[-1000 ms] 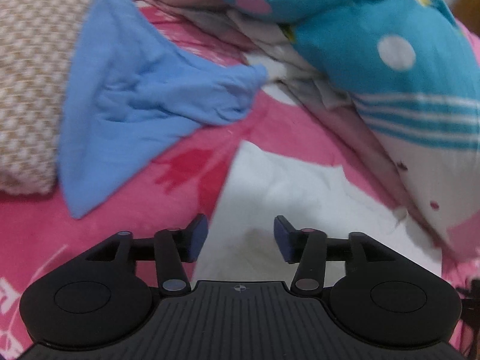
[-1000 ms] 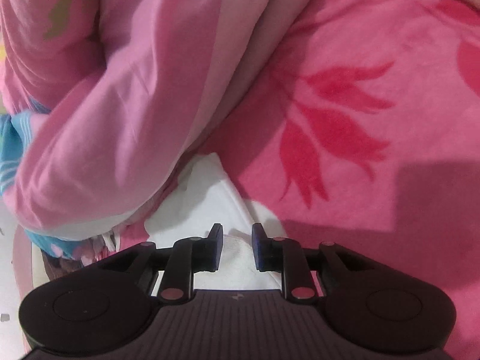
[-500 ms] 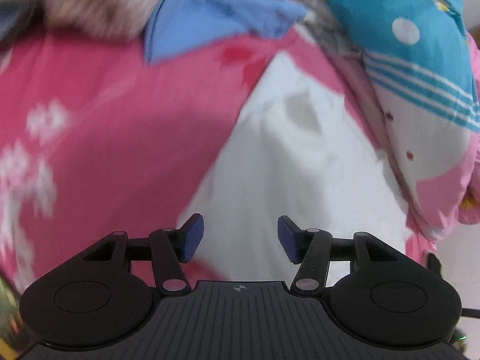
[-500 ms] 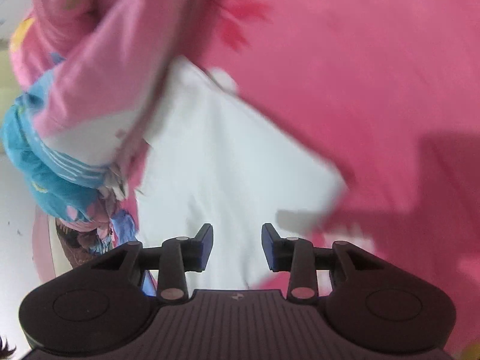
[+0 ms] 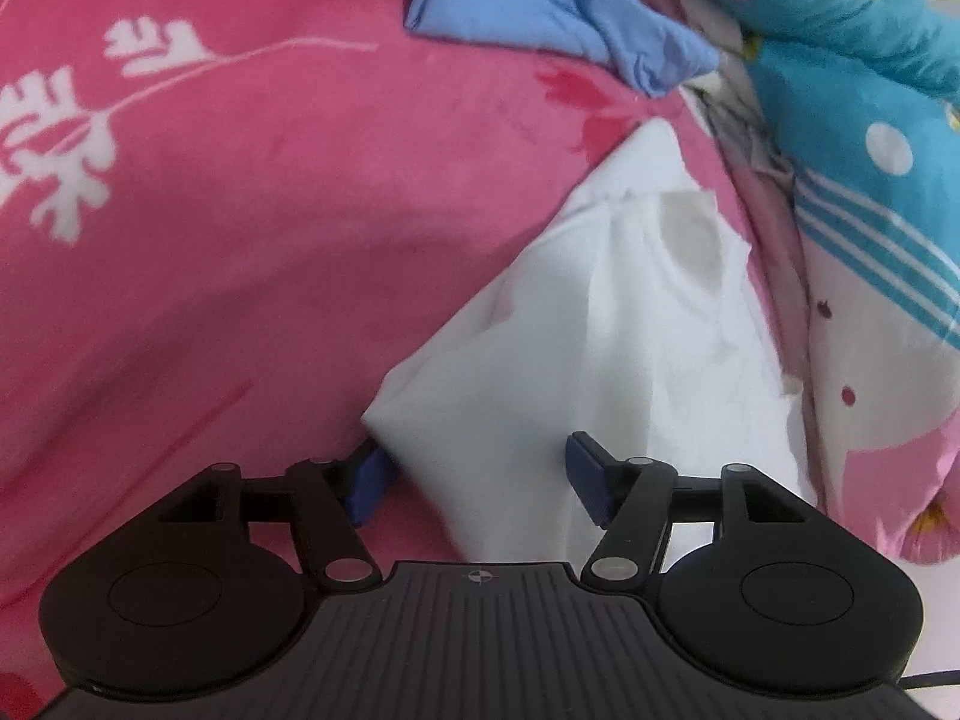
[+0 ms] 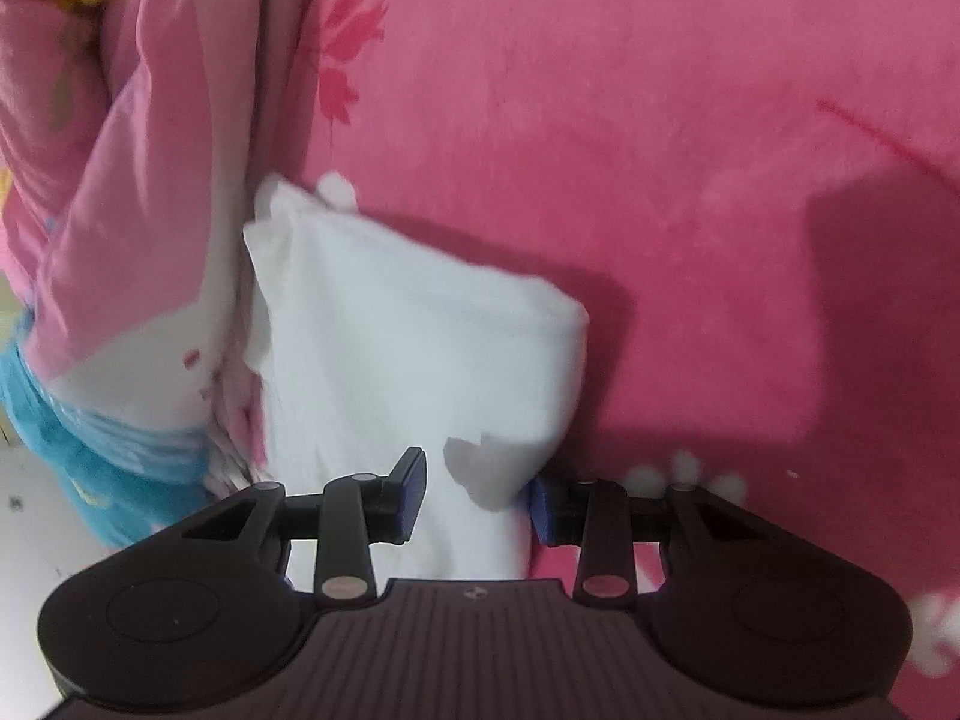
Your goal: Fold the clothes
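Two grippers, and both have the same white garment (image 5: 606,354) sitting between their fingers. On the left gripper (image 5: 474,480) the jaws are spreading apart right now: the near corner of the cloth lies between the blue pads, draped against the left pad (image 5: 366,483), but nothing is pinching it. The right gripper (image 6: 477,495) has its jaws parted too, with the cloth's lower edge running down between them; one pad (image 6: 543,510) is tucked just behind the fold, and I can't see it squeezing.

Compared with a second back, both cameras sat over the far end of the cloth near the bedding pile, and the right jaws were much narrower. Now they're at the near edge, lower, and tilted.

The garment is soft, thin cotton, folded into a rough rectangle with rumpled edges and a grey oval patch on top. It lies on a fuzzy pink blanket (image 5: 252,252) with white and red leaf prints. Beside it are a puffy pink and teal quilt (image 5: 870,192), a crumpled blue cloth (image 5: 558,6), and the same quilt's pink side (image 6: 120,180).
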Tool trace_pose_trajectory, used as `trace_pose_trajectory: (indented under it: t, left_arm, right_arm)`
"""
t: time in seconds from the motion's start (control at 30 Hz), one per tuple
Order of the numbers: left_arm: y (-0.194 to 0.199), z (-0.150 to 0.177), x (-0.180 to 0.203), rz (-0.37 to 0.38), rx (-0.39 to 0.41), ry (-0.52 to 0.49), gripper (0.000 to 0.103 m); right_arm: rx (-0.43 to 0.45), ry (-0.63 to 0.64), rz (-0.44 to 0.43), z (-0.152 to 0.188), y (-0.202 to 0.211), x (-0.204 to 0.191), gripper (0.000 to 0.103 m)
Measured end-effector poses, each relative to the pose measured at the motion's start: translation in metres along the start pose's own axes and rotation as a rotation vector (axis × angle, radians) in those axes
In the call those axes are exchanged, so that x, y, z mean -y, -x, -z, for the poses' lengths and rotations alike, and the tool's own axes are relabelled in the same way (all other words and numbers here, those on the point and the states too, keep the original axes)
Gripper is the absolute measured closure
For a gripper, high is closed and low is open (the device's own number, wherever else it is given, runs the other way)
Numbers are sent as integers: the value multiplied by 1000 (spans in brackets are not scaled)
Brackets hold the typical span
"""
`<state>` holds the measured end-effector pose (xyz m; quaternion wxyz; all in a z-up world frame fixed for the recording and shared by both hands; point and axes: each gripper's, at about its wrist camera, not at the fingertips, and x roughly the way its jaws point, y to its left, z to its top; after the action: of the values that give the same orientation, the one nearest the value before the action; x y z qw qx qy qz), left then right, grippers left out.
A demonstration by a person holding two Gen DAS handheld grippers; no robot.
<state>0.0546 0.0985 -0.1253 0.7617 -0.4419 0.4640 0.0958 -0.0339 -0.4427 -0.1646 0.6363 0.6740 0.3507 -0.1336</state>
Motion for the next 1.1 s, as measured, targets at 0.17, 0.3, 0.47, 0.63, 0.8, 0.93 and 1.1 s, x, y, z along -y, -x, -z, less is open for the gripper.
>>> trace_pose_trajectory:
  t: [0.17, 0.3, 0.47, 0.63, 0.8, 0.93, 1.1]
  left_arm:
    - [0, 4, 8, -61, 53, -58, 66]
    - [9, 5, 13, -104, 75, -133, 92]
    - [33, 4, 28, -90, 110, -208, 94]
    - [54, 2, 30, -71, 123, -235, 94]
    - [76, 12, 18, -86, 84, -239, 94]
    - [97, 32, -6, -121, 15, -230, 94]
    - [110, 56, -33, -186, -60, -226, 93]
  right_arm:
    - [38, 44, 12, 5, -10, -8, 88]
    - [44, 162, 74, 3, -5, -19, 97]
    - [66, 254, 91, 15, 15, -41, 98]
    - [62, 264, 83, 27, 33, -45, 98]
    - [45, 251, 111, 43, 61, -30, 98]
    - [19, 229, 169, 56, 93, -8, 98]
    - [-35, 212, 254, 68, 121, 21, 98]
